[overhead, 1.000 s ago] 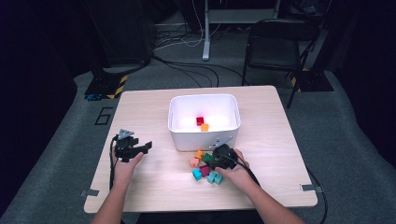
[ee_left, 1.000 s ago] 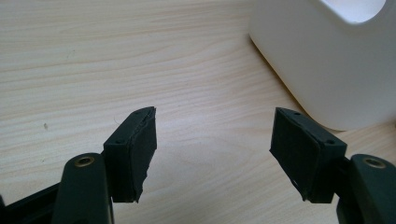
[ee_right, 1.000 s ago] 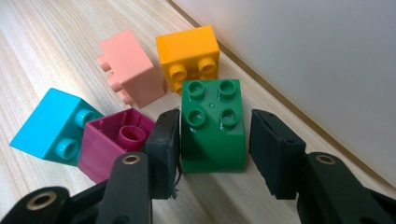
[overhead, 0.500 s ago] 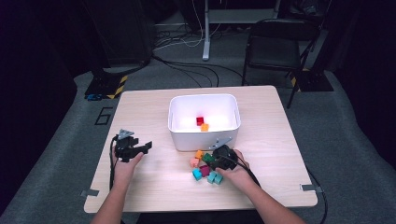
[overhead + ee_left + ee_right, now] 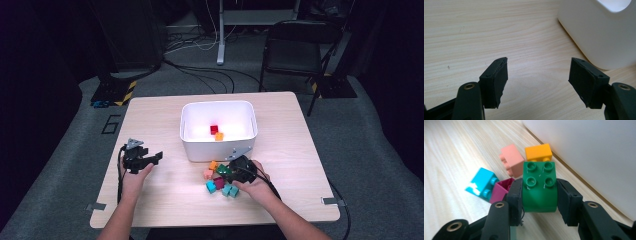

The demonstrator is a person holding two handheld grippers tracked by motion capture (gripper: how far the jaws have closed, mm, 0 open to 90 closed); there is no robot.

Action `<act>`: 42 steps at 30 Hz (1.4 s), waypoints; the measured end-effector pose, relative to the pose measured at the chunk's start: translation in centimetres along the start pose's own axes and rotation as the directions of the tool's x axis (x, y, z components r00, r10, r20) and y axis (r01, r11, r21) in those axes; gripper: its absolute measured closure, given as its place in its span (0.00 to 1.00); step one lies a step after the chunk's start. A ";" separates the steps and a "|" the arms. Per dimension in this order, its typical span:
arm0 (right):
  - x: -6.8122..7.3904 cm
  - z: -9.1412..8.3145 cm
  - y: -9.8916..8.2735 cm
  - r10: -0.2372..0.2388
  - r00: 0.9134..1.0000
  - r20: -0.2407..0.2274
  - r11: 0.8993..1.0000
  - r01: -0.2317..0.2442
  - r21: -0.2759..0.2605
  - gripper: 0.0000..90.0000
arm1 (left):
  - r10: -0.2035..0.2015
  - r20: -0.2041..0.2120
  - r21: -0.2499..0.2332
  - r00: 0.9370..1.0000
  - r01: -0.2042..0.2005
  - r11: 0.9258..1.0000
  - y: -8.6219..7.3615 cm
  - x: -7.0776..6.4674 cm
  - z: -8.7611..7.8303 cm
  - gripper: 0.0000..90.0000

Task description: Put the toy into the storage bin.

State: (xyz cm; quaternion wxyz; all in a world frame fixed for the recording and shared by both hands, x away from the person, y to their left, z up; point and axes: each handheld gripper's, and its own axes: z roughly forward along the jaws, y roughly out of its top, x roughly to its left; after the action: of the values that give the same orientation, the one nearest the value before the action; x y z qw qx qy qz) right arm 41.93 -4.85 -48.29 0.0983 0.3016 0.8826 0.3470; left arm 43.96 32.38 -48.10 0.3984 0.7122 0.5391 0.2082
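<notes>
Right gripper (image 5: 539, 195), black, two-jawed: jaws have just been closing and now clamp a green four-stud plastic brick (image 5: 539, 187) by its two sides, studs facing away from the camera, low over the table just in front of the tub. Seen from above, the same gripper (image 5: 235, 172) sits at the near wall of the tub, among the loose bricks.

Left gripper (image 5: 537, 80), black, two-jawed: jaws spread wide, nothing between them, bare wood beneath; held near the table's left edge (image 5: 145, 161), well apart from the bricks.

Container: white rectangular plastic tub (image 5: 200, 145), open top, at table centre. Contents: one red brick (image 5: 214, 129) and one orange brick (image 5: 219, 136), touching, toward the far side of its floor.

Loose items, beside the held brick: pink brick (image 5: 511, 158) lying on its side; orange-yellow brick (image 5: 538, 152) close against the tub wall; cyan brick (image 5: 481, 182); magenta brick (image 5: 500, 190), partly hidden by the gripper's jaw. Two teal bricks (image 5: 222, 188) lie nearest the person.

Surface: light wood-grain table (image 5: 165, 200), rectangular.

Room: dark; grey floor, black folding chair (image 5: 295, 45) beyond the table, cables (image 5: 200, 50) across the floor.
</notes>
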 end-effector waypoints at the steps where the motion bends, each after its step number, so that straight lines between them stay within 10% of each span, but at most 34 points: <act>1: 0.0 -0.3 0.1 -0.006 1.000 -0.010 1.000 0.006 -0.004 0.65 | 0.000 0.000 0.000 1.000 0.000 1.000 0.0 0.0 0.0 0.34; 42: -0.8 -9.0 6.8 -0.018 0.998 -0.068 0.995 0.012 -0.095 0.65 | -0.001 0.000 0.006 1.000 0.001 1.000 0.0 0.0 0.1 0.34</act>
State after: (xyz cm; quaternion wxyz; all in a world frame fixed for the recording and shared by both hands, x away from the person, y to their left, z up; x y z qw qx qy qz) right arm 42.24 -6.37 -37.08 0.0847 0.2779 0.8703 0.3978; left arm 43.98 32.34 -48.15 0.3964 0.7132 0.5401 0.2063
